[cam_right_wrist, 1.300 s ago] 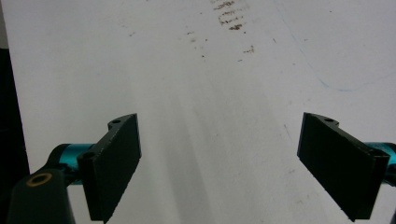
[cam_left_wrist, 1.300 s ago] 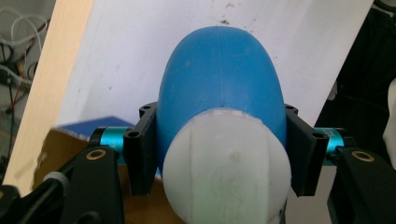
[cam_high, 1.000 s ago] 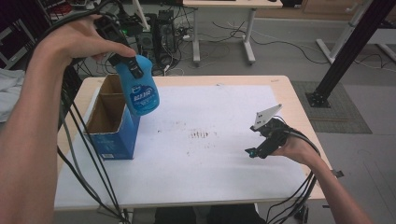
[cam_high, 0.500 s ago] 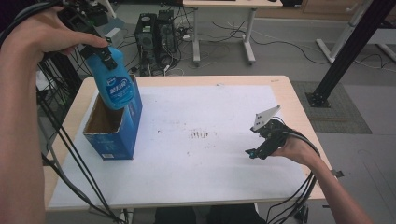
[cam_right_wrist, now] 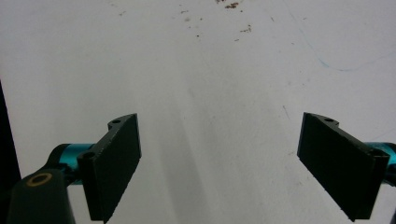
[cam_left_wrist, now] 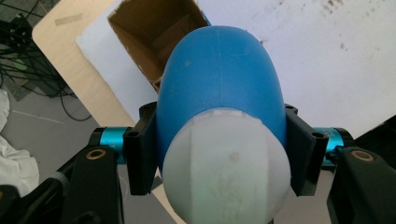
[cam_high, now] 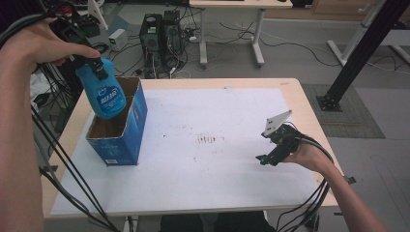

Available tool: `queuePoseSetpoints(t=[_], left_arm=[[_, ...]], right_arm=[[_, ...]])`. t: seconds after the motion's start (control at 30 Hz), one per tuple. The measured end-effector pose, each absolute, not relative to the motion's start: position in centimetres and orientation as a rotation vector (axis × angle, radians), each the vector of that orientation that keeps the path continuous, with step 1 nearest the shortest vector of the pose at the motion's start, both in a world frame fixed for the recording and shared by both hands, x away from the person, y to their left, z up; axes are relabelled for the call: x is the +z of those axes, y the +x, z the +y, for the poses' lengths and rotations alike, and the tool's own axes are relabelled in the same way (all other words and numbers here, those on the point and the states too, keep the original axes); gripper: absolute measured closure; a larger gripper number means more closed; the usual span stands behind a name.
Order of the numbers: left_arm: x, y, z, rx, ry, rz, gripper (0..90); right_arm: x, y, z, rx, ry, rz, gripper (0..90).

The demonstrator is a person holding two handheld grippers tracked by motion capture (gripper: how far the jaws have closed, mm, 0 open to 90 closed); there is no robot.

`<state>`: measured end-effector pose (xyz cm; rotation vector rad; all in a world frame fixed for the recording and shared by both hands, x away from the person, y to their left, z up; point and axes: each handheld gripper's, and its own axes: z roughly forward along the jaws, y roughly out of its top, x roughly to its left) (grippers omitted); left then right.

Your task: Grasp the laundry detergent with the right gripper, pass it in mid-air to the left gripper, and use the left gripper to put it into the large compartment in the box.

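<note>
A blue bottle [cam_high: 104, 94] with a white label hangs over the open top of a blue cardboard box [cam_high: 126, 131] at the table's left. My left gripper [cam_high: 94, 65] is shut on the bottle near its neck. In the left gripper view the bottle [cam_left_wrist: 219, 88] and its white cap [cam_left_wrist: 229, 168] sit clamped between both jaws, with the box's brown inside [cam_left_wrist: 159, 32] beyond. My right gripper [cam_high: 267, 158] rests low at the table's right side, held by a hand. The right gripper view has its jaws standing wide apart over the bare white sheet [cam_right_wrist: 210, 93], nothing between them.
A white sheet [cam_high: 208, 145] with small brown stains [cam_high: 207, 139] covers most of the wooden table [cam_high: 309, 111]. Cables trail from both grippers off the front edge. Behind the table stand computer towers [cam_high: 159, 34], another desk's legs and a black stand [cam_high: 358, 53].
My left gripper has carried the blue bottle leftward and a little lower, from over the box's right wall to over its opening. The right gripper has stayed put.
</note>
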<state>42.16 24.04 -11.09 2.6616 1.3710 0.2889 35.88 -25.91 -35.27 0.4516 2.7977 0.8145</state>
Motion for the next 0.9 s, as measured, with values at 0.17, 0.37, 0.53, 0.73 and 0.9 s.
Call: queuePoseSetpoints(t=[0.17, 0.37, 0.53, 0.73, 0.9], left_arm=[[-12.9, 42.4, 24.3, 0.238, 2.668, 1.370, 38.3], [-14.6, 42.7, 24.7, 0.215, 2.667, 1.370, 38.3], [-16.7, 43.1, 24.7, 0.176, 2.680, 1.359, 38.3], [-18.7, 43.3, 24.9, 0.150, 2.685, 1.356, 38.3], [-20.3, 43.4, 25.3, 0.140, 2.693, 1.355, 38.3]], right_arm=[[-35.3, 35.8, -25.9, 0.813, 0.459, 2.795, 12.7], [-35.5, 35.6, -26.0, 0.805, 0.456, 2.796, 12.8], [-36.0, 35.5, -26.1, 0.805, 0.473, 2.798, 12.7], [-36.3, 35.3, -26.2, 0.795, 0.481, 2.794, 12.7], [-36.5, 35.3, -26.2, 0.794, 0.489, 2.794, 12.7]])
